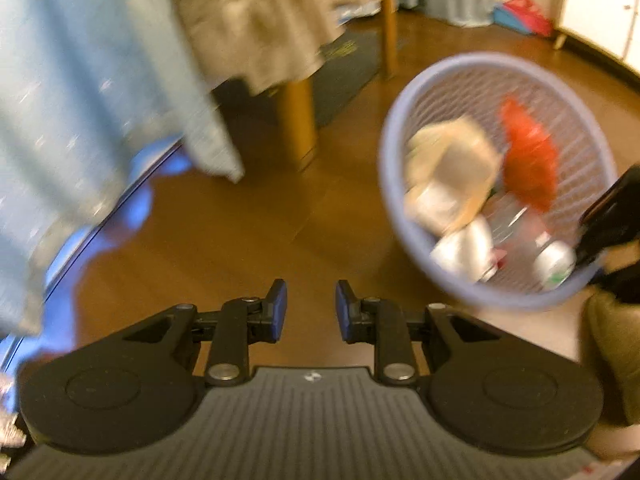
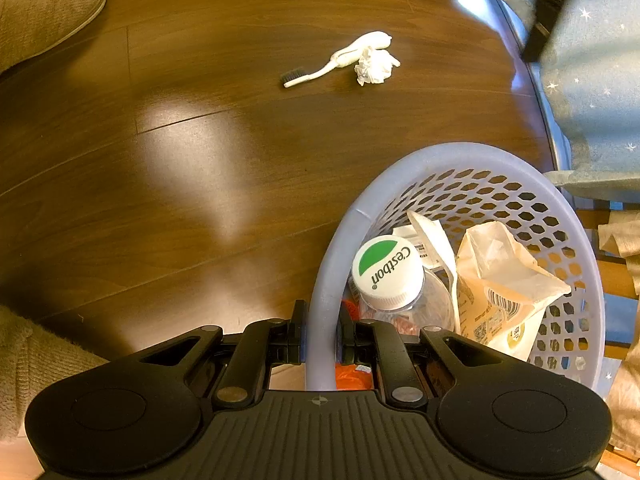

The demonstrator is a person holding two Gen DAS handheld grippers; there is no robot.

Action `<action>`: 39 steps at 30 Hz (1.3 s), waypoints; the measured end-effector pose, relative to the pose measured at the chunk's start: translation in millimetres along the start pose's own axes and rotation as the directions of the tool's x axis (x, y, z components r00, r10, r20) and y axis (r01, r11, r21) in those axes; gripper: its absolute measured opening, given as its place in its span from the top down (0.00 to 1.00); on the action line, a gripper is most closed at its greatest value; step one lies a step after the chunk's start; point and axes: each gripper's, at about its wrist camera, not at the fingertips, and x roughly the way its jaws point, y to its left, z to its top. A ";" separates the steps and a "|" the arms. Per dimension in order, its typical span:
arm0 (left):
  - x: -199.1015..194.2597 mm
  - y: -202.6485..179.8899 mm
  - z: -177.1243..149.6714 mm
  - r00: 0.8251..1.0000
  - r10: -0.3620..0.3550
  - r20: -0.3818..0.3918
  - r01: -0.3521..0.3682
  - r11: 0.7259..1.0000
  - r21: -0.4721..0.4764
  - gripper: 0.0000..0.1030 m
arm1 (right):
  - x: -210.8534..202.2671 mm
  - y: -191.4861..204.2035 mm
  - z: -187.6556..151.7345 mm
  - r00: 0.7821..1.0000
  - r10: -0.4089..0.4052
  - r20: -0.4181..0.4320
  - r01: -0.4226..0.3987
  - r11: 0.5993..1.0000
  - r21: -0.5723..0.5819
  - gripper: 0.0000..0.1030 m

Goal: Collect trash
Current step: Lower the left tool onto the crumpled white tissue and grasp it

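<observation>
My left gripper (image 1: 311, 300) hangs open over bare wooden floor, with nothing between its blue pads. To its right is the lilac mesh basket (image 1: 390, 184), holding a tan paper bag (image 1: 452, 168), a red wrapper (image 1: 528, 160) and a clear bottle (image 1: 556, 260). My right gripper (image 2: 322, 336) is shut on the basket's near rim (image 2: 320, 280). Inside I see a white-and-green bottle cap (image 2: 386, 272) and the paper bag (image 2: 504, 276). Farther off on the floor lie a white toothbrush (image 2: 340, 60) and a crumpled tissue (image 2: 374, 66), touching each other.
A blue starred curtain (image 1: 80, 80) hangs at the left. A wooden table leg (image 1: 298, 120) stands under a tan cloth (image 1: 256, 20), with a dark mat (image 1: 344, 68) behind it. A person's beige slipper (image 2: 44, 12) rests on the floor at the upper left.
</observation>
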 end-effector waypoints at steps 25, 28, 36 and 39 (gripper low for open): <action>34.7 27.2 -109.8 0.979 0.064 -0.195 -0.082 0.993 -0.088 0.55 | 0.6 4.7 0.6 1.000 -0.001 -0.005 0.001 1.000 -0.017 0.91; 37.3 26.7 -109.4 0.978 0.063 -0.198 -0.080 0.993 -0.082 0.54 | 0.6 4.7 0.5 1.000 -0.001 -0.005 0.001 1.000 -0.017 0.91; 44.2 21.5 -111.3 0.979 0.059 -0.197 -0.074 0.995 -0.066 0.47 | 0.2 4.7 -0.5 1.000 0.000 -0.004 0.000 1.000 -0.016 0.91; 47.9 20.0 -112.0 0.979 0.056 -0.197 -0.069 0.996 -0.061 0.46 | 0.3 4.8 -0.6 1.000 -0.001 -0.004 0.001 1.000 -0.015 0.91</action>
